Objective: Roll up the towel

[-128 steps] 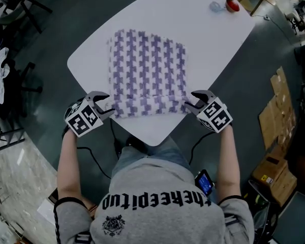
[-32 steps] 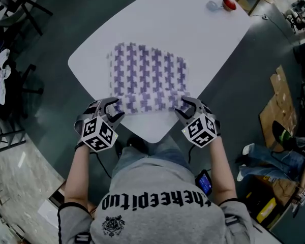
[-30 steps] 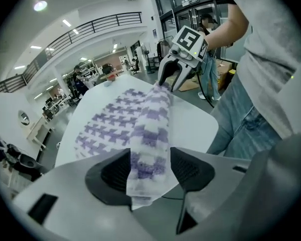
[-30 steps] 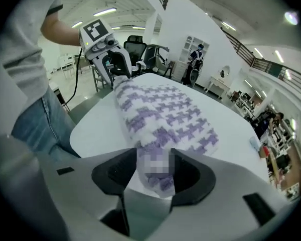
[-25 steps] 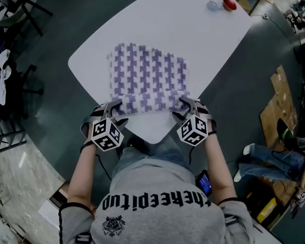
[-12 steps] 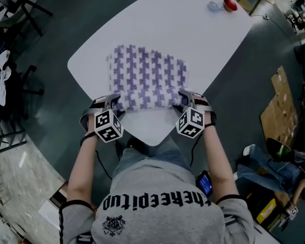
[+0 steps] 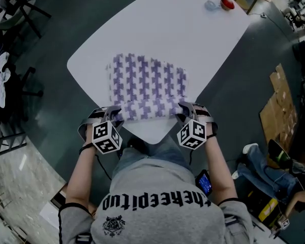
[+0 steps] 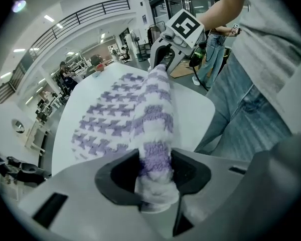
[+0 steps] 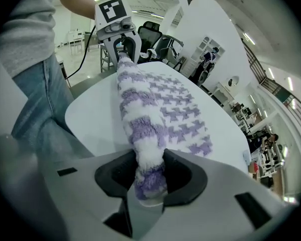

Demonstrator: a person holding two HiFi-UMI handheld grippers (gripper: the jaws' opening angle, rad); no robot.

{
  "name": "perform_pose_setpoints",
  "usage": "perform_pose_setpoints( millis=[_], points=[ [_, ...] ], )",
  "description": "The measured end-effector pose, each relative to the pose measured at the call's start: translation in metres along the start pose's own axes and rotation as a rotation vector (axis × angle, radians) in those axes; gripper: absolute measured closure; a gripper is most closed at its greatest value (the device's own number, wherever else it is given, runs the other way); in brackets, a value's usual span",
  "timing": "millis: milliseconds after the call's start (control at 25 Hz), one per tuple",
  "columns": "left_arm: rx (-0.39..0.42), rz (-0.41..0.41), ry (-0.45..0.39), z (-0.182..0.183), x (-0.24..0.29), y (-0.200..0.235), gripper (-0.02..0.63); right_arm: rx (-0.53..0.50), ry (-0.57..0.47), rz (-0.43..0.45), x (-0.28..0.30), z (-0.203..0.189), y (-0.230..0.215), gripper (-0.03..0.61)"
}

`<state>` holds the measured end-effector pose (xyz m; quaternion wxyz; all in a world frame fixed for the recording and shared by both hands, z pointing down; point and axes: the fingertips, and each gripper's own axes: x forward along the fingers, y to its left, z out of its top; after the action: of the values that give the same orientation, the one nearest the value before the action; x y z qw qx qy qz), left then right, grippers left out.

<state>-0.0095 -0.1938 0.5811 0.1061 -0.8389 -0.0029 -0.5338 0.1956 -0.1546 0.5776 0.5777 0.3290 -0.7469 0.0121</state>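
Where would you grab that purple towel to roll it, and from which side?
Grip the towel by both ends of its rolled near edge, coming endwise from left and right: the roll is a thick ridge jaws can pinch, the rest lies flat. The left gripper and right gripper have just closed there.

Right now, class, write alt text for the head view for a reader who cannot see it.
Seen from above, a person's left gripper and right gripper clamp the two ends of a purple-and-white towel's rolled near edge, fingers having just been closing on it. The rest of the towel lies flat on a white table.
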Motion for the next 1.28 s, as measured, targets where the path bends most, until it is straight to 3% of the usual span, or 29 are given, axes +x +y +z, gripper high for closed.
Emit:
perform_pose_setpoints(
  millis=[440,840,1280],
  points=[
    [-0.042,-0.123,-0.038,0.000,0.004,0.005,0.443,0.074,0.004,0.131,0.008,-0.002,-0.003,0.439],
    [-0.221,-0.189,-0.164,0.001,-0.001,0.035,0.437,0.263,-0.073,0.238,0.005,0.009,-0.029,0.425],
    [-0.377,-0.160,-0.204,0.002,-0.002,0.089,0.437,0.335,-0.097,0.209,0.013,0.015,-0.066,0.413]
  ],
)
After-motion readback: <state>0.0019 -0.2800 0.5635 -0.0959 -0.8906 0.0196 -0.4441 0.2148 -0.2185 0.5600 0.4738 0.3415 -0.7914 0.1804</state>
